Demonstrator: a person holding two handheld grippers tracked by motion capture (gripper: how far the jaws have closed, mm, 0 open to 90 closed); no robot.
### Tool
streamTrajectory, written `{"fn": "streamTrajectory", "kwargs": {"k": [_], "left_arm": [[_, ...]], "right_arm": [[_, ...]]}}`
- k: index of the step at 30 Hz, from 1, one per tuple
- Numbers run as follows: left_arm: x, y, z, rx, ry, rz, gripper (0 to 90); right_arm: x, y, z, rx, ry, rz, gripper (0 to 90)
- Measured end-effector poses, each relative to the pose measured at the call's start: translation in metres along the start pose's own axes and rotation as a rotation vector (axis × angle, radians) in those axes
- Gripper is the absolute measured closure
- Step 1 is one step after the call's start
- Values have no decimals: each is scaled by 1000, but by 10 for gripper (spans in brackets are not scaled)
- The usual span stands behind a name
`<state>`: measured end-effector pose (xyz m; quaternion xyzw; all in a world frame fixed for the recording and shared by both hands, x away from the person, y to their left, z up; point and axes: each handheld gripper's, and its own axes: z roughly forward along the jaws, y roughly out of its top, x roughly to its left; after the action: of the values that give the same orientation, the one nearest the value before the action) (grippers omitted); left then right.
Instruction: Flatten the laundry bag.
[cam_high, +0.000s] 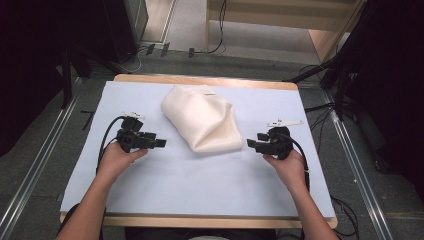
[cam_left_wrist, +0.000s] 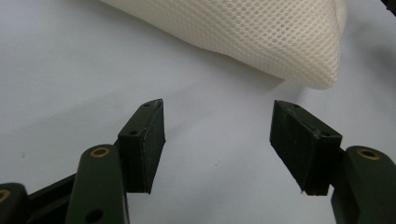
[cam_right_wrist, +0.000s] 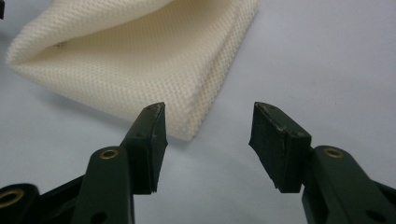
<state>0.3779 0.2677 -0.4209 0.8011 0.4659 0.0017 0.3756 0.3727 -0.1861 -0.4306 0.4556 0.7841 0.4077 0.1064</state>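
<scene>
Fingers (cam_left_wrist: 144, 140) on both grippers spread, nothing gripped. Mesh cloth (cam_high: 202, 118) lies mid-bench (cam_high: 200, 190) btwn L gripper (cam_high: 159, 143) & R gripper (cam_high: 251, 144), long axis diagonal; near corner closer to R.

the cream mesh cloth (cam_high: 204, 119) sat heaped mid-counter (cam_high: 200, 185), the one obstacle between the left tool (cam_high: 162, 143) and the right tool (cam_high: 250, 143). bare counter lay open in front of each tool's spread jaws, with nothing between them. the whole near half of the counter was free, and so were strips at both sides of the cloth.
</scene>
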Motion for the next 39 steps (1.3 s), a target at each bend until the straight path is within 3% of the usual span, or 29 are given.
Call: {"fn": "streamTrajectory", "kwargs": {"k": [7,13,22,27,30,32,34,39], "left_arm": [[3,-2,-7,-19,6,-7,365],[4,-2,-8,-14,17,-9,369],[4,-4,-12,-22,26,-6,370],[6,-5,-14,-27,26,-15,370],[4,-6,-15,-28,20,-13,380],[3,-6,-16,-21,12,-35,410],[1,-6,-17,-16,25,-28,414],[0,-8,-18,-15,27,-24,411]], "right_arm": [[8,6,-1,-5,-4,-21,467],[17,19,0,-20,-3,-8,458],[23,35,21,14,32,-24,453],[21,45,33,16,22,-27,431],[21,51,41,27,-4,-59,408],[21,54,45,28,1,-66,407],[20,60,49,20,18,-47,410],[21,71,55,24,18,-57,397]]}}
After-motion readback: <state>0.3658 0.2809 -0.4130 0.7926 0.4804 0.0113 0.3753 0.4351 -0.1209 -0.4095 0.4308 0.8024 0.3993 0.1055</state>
